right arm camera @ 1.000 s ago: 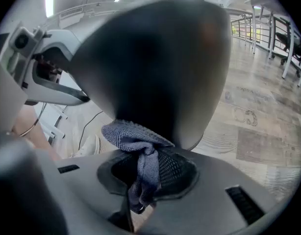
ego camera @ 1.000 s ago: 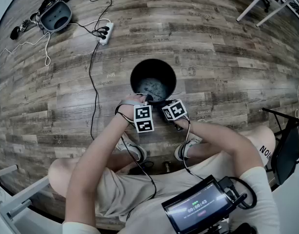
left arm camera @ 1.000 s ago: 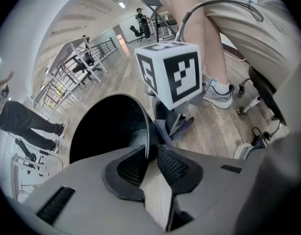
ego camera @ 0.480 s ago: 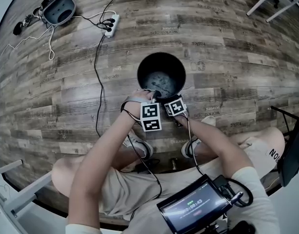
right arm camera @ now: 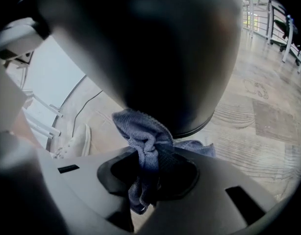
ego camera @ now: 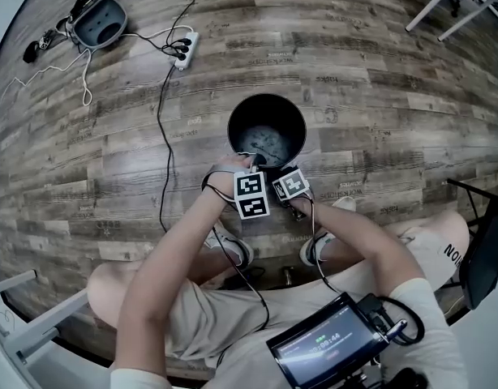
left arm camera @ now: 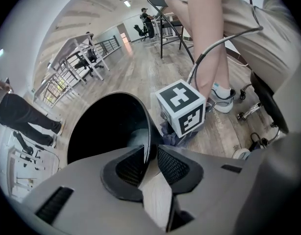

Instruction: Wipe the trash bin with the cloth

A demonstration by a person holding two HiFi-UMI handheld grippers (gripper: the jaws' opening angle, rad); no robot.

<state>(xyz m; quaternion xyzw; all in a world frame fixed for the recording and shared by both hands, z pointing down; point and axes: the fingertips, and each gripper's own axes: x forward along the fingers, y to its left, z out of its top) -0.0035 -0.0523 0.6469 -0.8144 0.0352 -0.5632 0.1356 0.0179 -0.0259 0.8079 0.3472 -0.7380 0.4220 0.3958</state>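
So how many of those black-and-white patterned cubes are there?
2. One cube rides on the left gripper, clamped on the trash bin rim; the other cube rides on the right gripper beside it, holding the cloth.

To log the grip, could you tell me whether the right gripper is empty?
No, the right gripper is shut on the cloth beside the trash bin.

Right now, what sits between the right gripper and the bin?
The cloth, clamped in the right gripper, lies against the bin; right gripper view.
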